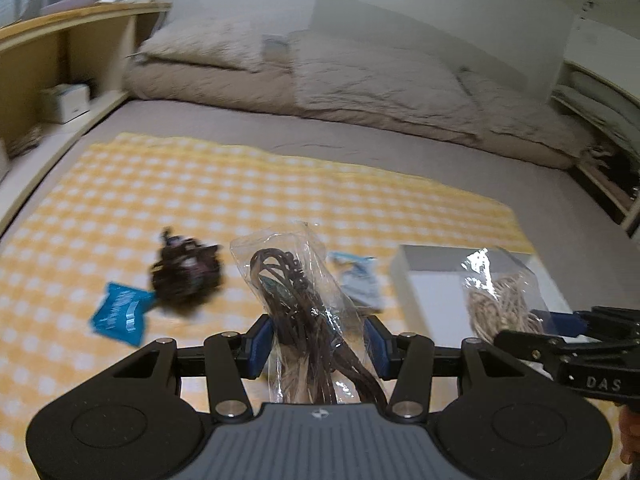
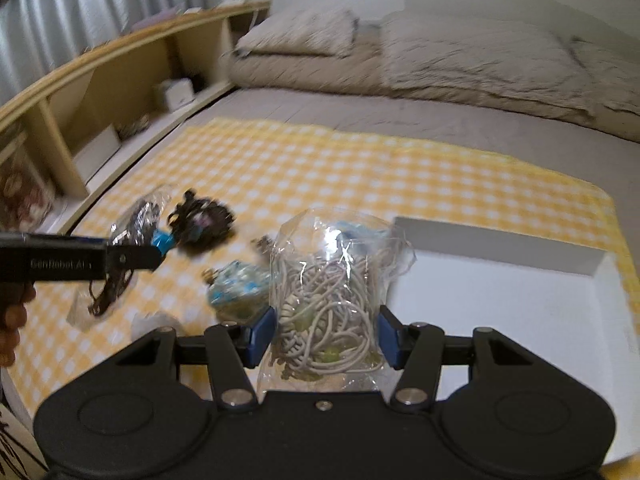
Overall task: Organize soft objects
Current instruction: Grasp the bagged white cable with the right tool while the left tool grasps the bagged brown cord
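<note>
Left tool (image 1: 318, 344), right tool (image 2: 327, 334): one cord bag (image 1: 308, 300) each (two total).

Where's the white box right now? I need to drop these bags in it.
The white box sits open on the yellow checked blanket, on the right in both wrist views, just right of the bag of pale cords in the right hand-held gripper.

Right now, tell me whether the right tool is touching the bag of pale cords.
Touching. In the right wrist view the right tool has its blue pads pressed on both sides of the bag of pale cords, which hangs clear of the white tray.
</note>
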Motion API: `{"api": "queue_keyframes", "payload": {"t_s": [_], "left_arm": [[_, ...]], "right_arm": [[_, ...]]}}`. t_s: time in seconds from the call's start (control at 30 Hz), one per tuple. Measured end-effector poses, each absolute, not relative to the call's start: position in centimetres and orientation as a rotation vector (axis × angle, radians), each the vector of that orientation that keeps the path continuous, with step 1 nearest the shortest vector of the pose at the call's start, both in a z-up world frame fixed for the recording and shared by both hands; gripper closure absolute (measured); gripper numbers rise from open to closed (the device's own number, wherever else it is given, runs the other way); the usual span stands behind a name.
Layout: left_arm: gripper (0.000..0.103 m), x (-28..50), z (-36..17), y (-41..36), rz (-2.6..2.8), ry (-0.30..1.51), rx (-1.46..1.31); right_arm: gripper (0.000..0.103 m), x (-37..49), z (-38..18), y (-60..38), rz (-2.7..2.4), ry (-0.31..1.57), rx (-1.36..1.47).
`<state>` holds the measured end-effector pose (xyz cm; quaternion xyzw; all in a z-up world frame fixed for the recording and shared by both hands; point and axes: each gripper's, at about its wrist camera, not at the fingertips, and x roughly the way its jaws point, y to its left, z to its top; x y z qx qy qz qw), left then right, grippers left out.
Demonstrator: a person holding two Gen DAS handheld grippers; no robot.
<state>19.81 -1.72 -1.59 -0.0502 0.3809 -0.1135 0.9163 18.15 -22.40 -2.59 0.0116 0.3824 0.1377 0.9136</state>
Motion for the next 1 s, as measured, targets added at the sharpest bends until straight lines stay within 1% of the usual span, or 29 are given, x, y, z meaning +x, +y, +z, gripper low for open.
{"api": "queue_keyframes", "payload": {"t_s": [0.2,0.63,0.8,1.0], "left_arm": [[0.053,20.0,-1.9,-6.2,-0.323,0.799,-0.109],[0.052,21.0,-4.9,-14.5,-0.513,0.890,-0.136],[0.052,21.8,-6.9,-16.5,-0.525,0.912,-0.133],[0.052,22.7,-8.8,-16.9,-0.502,0.923,-0.151]], "right_arm": [[0.047,17.8,-2.2,-25.6,0.213,0.760,0.057],[0.047,17.1,-4.4,-32.1,0.053,0.833,0.084],[0.047,17.1,-5.3,-34.1,0.011,0.859,0.080],[0.047,17.4,-6.5,-35.3,-0.018,0.901,0.059]]}}
